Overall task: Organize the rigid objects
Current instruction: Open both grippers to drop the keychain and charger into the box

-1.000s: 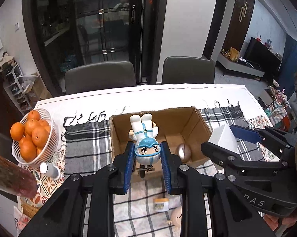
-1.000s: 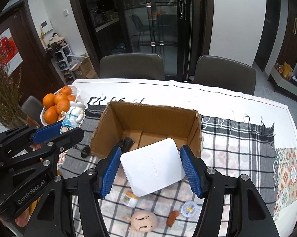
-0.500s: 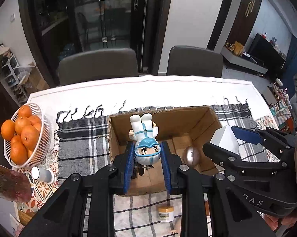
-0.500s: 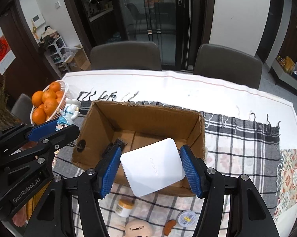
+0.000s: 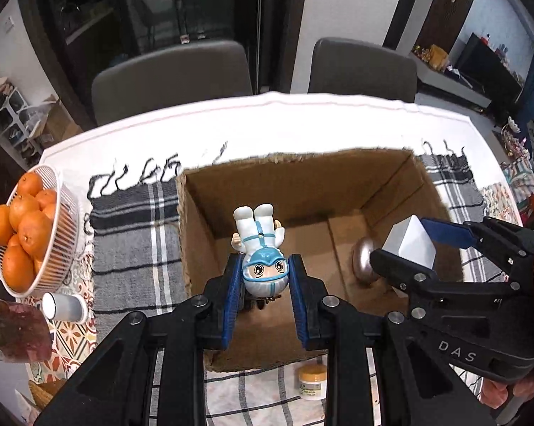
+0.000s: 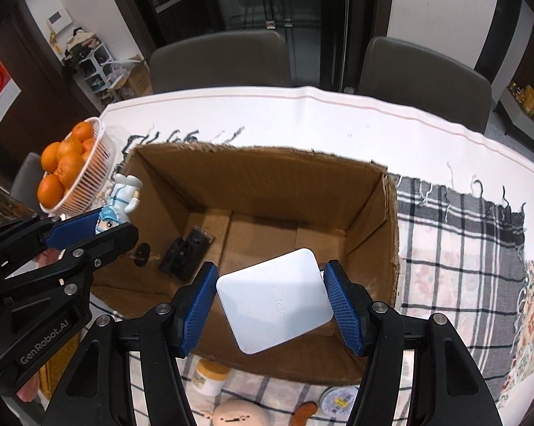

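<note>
both loads sit over the open cardboard box (image 6: 267, 191), so the drop is straight down from each set of tongs.

my left gripper (image 5: 263, 284) is clamped tight on the toy figure (image 5: 261, 248). pads grip its helmeted head; body and feet stick out away from me, so its long axis runs along the fingers and points into the box. it hangs over the left half of the floor, near the left wall.

my right gripper (image 6: 272, 305) is at about half span, closed on the white flat device (image 6: 272, 301). pads bear on two opposite edges; the broad face is toward the camera and skewed a bit in the grip. it hangs just inside the near wall, toward the right half.

already in the box: a black gadget (image 6: 185, 254) on the left of the floor and a round metallic piece (image 5: 363, 261) on the right. my judgement: the figure lands close to the black gadget and the device close to the metallic piece, so i need to pick the gaps.

the box sits on a plaid cloth (image 6: 462, 234) over a white table (image 6: 302, 113). on the cloth just in front of the near wall lie a small jar (image 6: 212, 376), a doll head (image 6: 238, 413) and a round tin (image 6: 339, 399). a basket of oranges (image 5: 29, 230) stands well to the left, two grey chairs (image 6: 221, 60) behind.
</note>
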The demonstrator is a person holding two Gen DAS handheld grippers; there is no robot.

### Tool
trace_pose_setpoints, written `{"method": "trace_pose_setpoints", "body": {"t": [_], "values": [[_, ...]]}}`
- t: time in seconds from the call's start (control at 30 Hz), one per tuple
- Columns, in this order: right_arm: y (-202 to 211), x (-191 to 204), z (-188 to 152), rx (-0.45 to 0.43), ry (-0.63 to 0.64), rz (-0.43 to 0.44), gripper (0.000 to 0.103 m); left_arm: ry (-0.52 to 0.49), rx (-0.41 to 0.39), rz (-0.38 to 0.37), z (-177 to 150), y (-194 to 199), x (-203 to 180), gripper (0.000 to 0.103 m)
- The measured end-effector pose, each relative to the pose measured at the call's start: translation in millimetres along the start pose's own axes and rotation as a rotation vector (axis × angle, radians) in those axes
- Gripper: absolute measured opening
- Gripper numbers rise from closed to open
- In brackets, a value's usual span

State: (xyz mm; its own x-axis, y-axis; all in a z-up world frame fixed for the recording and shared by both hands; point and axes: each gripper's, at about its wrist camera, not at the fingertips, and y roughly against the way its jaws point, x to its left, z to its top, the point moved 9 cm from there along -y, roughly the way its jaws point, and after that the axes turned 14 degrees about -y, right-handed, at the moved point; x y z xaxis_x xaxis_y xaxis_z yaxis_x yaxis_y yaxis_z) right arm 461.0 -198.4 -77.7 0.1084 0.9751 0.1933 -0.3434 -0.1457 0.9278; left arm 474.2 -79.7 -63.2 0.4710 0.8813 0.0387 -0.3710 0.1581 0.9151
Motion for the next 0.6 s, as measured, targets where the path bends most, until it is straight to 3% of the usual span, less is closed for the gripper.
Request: {"method": "trace_pose_setpoints", "body": {"t": [0.17, 0.23, 0.43, 0.5, 0.6], "values": [[-15.4, -4.5, -5.8, 0.02, -0.002, -0.008, 0.063, 0.008, 0.042, -0.019, -10.5, -18.8, -4.4, 0.028], [-17.5, -5.4, -8.7, 0.02, -0.008, 0.0, 0.064, 0.009, 0.053, -0.019, -13.2, -21.5, -5.6, 0.038], [-6.6, -9.6, -12.3, -0.027, -0.01, -0.022, 0.065, 0.003, -0.003, 0.019, -18.2, -3.3, -10.0, 0.044], [3.9, -11.1, -13.1, -0.062, -0.019, -0.021, 0.065, 0.011, -0.026, 0.027, -19.6, 6.0, -12.1, 0.05], [22.7, -11.9, -14.3, -0.117, -0.044, 0.005, 0.065, 0.01, -0.067, 0.026, -23.1, 23.7, -18.4, 0.05]]}}
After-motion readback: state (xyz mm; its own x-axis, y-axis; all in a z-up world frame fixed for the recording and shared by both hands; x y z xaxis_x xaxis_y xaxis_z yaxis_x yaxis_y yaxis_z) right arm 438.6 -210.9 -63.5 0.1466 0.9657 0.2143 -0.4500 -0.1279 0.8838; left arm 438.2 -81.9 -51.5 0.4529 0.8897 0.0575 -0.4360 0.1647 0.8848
